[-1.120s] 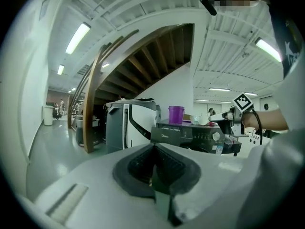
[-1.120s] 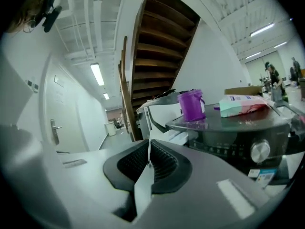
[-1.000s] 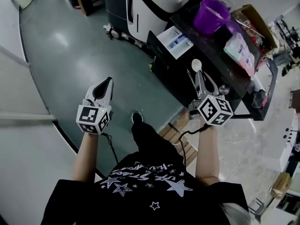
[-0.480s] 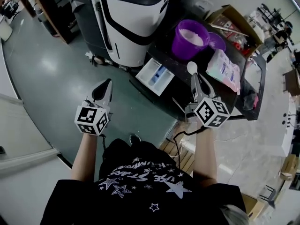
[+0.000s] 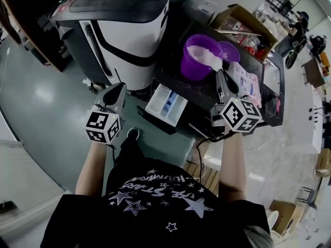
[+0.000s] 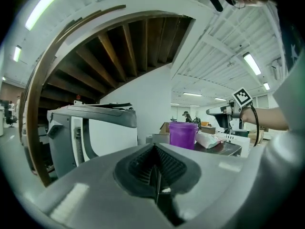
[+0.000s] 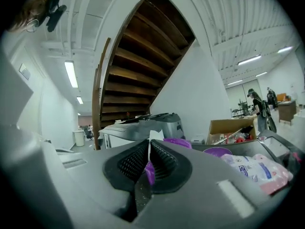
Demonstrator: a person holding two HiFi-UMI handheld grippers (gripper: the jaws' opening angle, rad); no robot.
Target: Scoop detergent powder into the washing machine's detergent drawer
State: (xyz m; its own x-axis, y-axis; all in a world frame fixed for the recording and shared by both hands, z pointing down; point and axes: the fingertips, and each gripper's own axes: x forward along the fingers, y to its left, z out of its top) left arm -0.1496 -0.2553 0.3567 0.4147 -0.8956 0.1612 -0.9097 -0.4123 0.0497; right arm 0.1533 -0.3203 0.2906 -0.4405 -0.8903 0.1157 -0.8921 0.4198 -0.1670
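The white washing machine [image 5: 124, 30] stands at the top of the head view, its detergent drawer [image 5: 166, 105] pulled out in front. On the black table beside it sits a purple tub [image 5: 201, 56] full of white powder. My right gripper [image 5: 222, 79] is shut on the handle of a white spoon [image 5: 216, 63], whose bowl lies at the tub's right rim over the powder. In the right gripper view the spoon [image 7: 153, 136] sticks up between the shut jaws [image 7: 148, 159], with the tub [image 7: 176, 142] just behind. My left gripper [image 5: 115, 94] is shut and empty, left of the drawer.
A purple lid [image 5: 230, 50] and a pink-and-white detergent bag [image 5: 243, 79] lie right of the tub. An open cardboard box [image 5: 243, 22] stands behind them. The table's front edge [image 5: 207, 133] runs just ahead of my right wrist. Green floor lies at left.
The right gripper has carried the spoon forward from above the table to the purple tub's rim. The left gripper has come closer to the machine and its drawer.
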